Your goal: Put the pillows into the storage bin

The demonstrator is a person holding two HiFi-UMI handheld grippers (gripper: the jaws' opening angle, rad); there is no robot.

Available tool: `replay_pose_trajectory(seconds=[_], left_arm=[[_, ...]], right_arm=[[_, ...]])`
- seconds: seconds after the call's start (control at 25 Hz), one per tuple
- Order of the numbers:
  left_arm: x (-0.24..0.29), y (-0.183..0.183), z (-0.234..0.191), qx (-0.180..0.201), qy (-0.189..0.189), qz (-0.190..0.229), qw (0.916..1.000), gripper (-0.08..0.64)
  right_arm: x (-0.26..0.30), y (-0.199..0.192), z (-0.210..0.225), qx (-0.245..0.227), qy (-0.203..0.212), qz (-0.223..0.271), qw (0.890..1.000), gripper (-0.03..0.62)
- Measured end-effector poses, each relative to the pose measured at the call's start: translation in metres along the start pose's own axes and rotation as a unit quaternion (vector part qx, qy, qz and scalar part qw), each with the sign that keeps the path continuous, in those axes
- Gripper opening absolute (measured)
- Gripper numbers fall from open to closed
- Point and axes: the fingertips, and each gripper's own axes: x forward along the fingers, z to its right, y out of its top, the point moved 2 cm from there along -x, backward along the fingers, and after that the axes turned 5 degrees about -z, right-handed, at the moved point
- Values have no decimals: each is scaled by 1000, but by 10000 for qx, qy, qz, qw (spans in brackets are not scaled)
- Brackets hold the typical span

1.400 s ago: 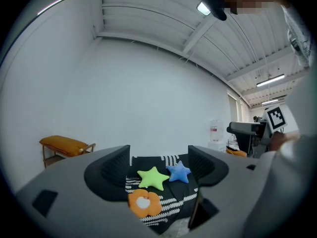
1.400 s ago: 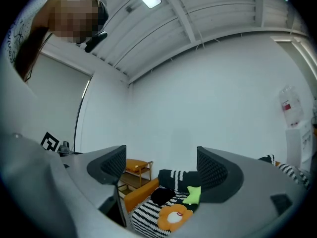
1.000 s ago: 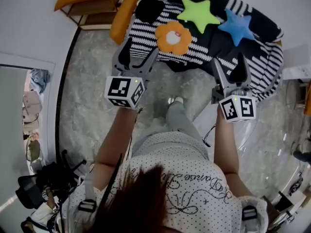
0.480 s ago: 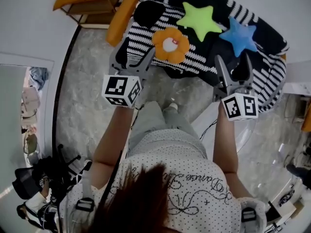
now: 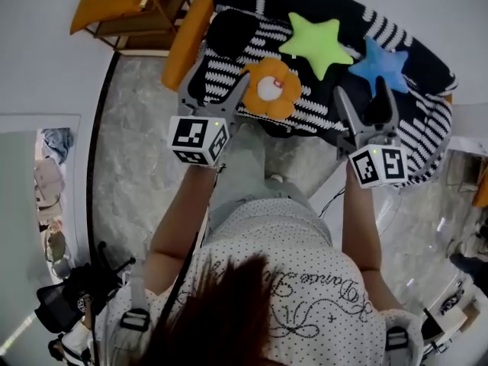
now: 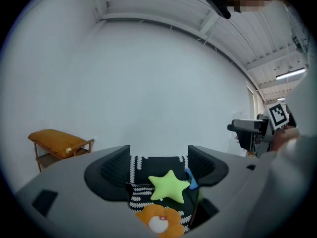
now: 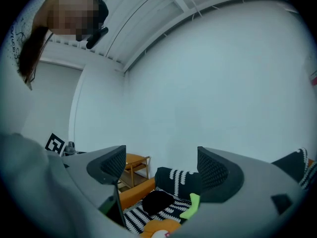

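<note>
Left gripper (image 5: 219, 84) is held with its jaws apart and empty, just short of the orange flower pillow (image 5: 268, 88), which lies at the near edge of the striped throw (image 5: 427, 109). Nothing is held by the right gripper (image 5: 366, 101) either; its jaws are spread near the blue star pillow (image 5: 385, 65). A green star pillow (image 5: 319, 44) lies further back. No storage bin can be made out. If only a petal is pinched, the flower pillow could slip free or be nudged onto the floor.
</note>
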Motion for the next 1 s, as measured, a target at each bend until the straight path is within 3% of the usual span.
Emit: replay_pose_trajectory(seconds=[0.16, 0.28, 0.48, 0.8, 1.0], left_arm=[[55, -10, -51, -88, -307, -248, 9992, 351], [96, -17, -87, -472, -546, -436, 9964, 351], [146, -33, -115, -611, -804, -733, 9922, 351], [198, -84, -137, -829, -737, -1199, 9866, 351], [234, -143, -137, -884, -610, -1662, 9802, 351]], right_arm=[[74, -10, 3, -82, -151, -236, 9996, 440], [124, -22, 10, 4, -339, -381, 9987, 440], [178, -59, 17, 306, -541, -674, 9958, 442], [212, -136, 59, 809, -773, -1197, 9865, 443], [229, -187, 92, 1382, -743, -1332, 9786, 431]])
